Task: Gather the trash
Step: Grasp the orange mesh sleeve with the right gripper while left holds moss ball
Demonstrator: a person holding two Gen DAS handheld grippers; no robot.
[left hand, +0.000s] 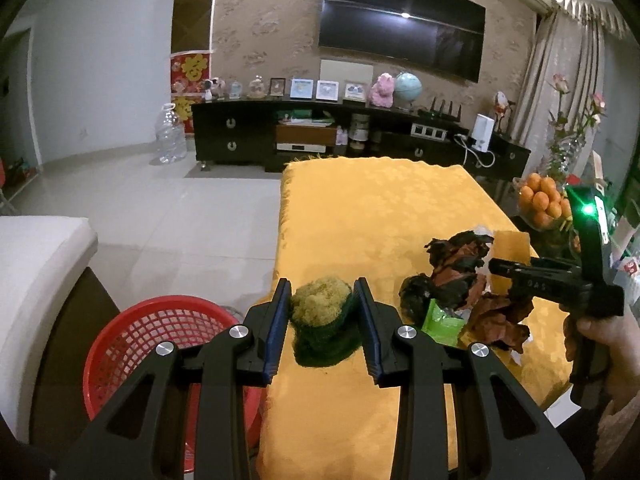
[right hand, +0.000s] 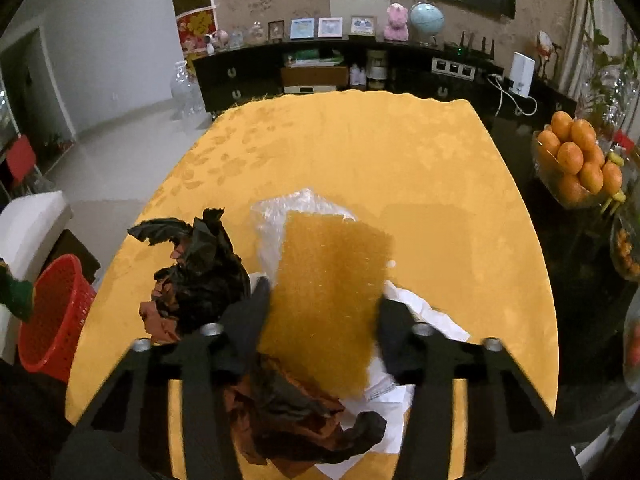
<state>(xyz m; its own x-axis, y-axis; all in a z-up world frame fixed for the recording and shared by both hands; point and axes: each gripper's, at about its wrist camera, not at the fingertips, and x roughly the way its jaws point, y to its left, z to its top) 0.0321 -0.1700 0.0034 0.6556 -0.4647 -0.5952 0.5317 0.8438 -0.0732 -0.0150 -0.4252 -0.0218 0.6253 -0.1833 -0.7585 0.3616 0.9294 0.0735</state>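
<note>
The left gripper (left hand: 322, 312) has its fingers pressed on a green-and-yellow scouring pad (left hand: 320, 322) at the left edge of the yellow-clothed table (left hand: 380, 208), above a red basket (left hand: 160, 344) on the floor. The right gripper (right hand: 324, 304) clamps a flat yellow sponge sheet (right hand: 332, 284); only its own view shows the white paper (right hand: 424, 316) and clear plastic (right hand: 276, 216) beneath. Crumpled black-and-brown wrappers (right hand: 200, 272) lie beside it, and only the left view shows a green packet (left hand: 442, 322)

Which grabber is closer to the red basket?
Left. The left gripper, squeezing a green-and-yellow scrubber, is just beside the red basket. The right gripper holds a yellow sponge farther across the table.
</note>
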